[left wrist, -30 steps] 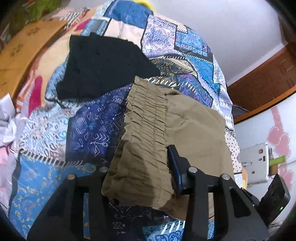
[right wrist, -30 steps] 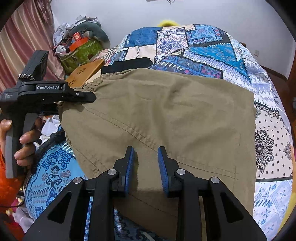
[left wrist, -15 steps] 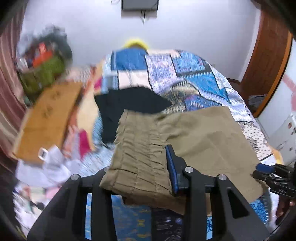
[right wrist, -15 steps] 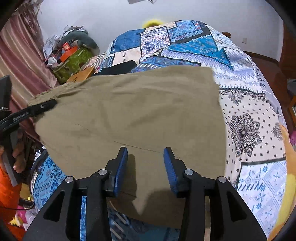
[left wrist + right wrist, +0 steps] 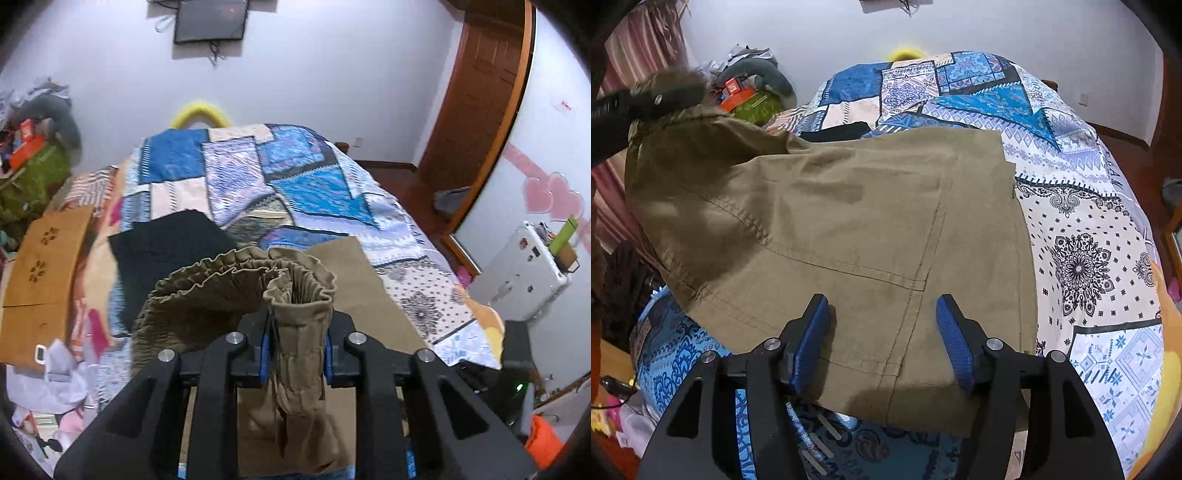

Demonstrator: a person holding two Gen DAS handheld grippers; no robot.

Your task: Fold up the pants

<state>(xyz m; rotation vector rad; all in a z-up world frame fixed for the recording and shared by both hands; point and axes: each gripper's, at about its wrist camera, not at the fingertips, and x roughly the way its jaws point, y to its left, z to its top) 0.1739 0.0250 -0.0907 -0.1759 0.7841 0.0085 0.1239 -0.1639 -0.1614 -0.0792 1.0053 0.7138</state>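
Pants (image 5: 849,221): we see olive cloth filling the frame's centre in the right wrist view, spread on the patchwork bed (image 5: 1089,258); a second ago it lay flatter, now its upper-left corner is lifted.
Right gripper (image 5: 882,339): at bottom centre, our jaws have just been opening; they stand wide over the hem, pads off the cloth.
Left gripper (image 5: 293,343): bottom centre of the left wrist view, jaws have just been closing, pinching the bunched elastic waistband (image 5: 295,295), which was flatter before.
Black garment (image 5: 170,243): beyond the waistband, left of centre, unmoved.
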